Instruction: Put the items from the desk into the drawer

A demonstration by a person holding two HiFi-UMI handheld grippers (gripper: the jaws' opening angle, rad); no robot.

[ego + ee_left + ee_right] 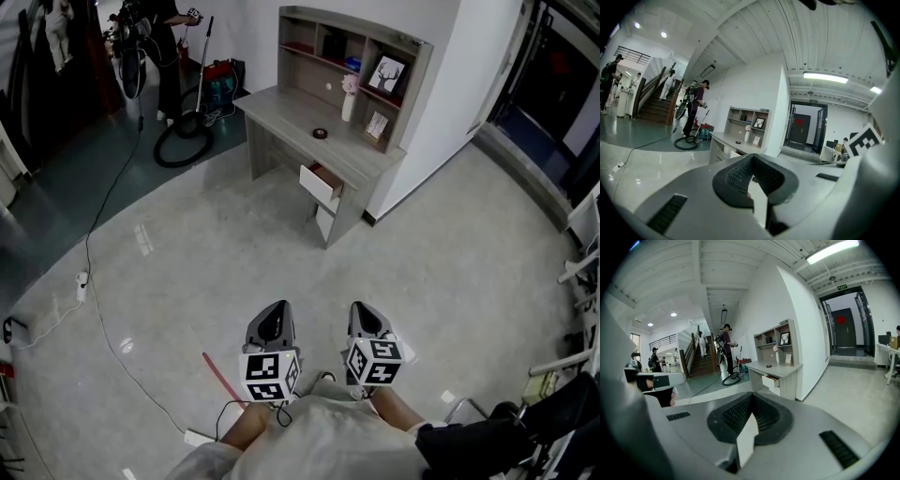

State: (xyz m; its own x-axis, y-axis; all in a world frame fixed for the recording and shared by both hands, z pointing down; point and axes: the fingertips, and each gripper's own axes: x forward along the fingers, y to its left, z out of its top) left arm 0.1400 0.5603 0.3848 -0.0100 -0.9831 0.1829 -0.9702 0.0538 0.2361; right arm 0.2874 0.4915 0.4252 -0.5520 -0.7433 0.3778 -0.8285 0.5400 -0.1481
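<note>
Far ahead of me, a grey desk (300, 127) with a shelf hutch stands against the white wall. Its white-fronted drawer (322, 183) is pulled open. A small dark round object (320, 133), a white vase with pink flowers (349, 98) and a small framed card (377, 125) are on the desktop. My left gripper (272, 311) and right gripper (365, 309) are held side by side low over the floor, both shut and holding nothing. The desk (729, 140) shows beyond the left gripper (752, 157). The open drawer (771, 379) shows beyond the right gripper (751, 396).
A vacuum cleaner with a coiled hose (187, 131) sits left of the desk, with a person (169, 47) behind it. A cable (103, 216) crosses the floor to a power strip (82, 281). A red strip (220, 375) lies near my feet. Dark chairs (525, 422) stand at the right.
</note>
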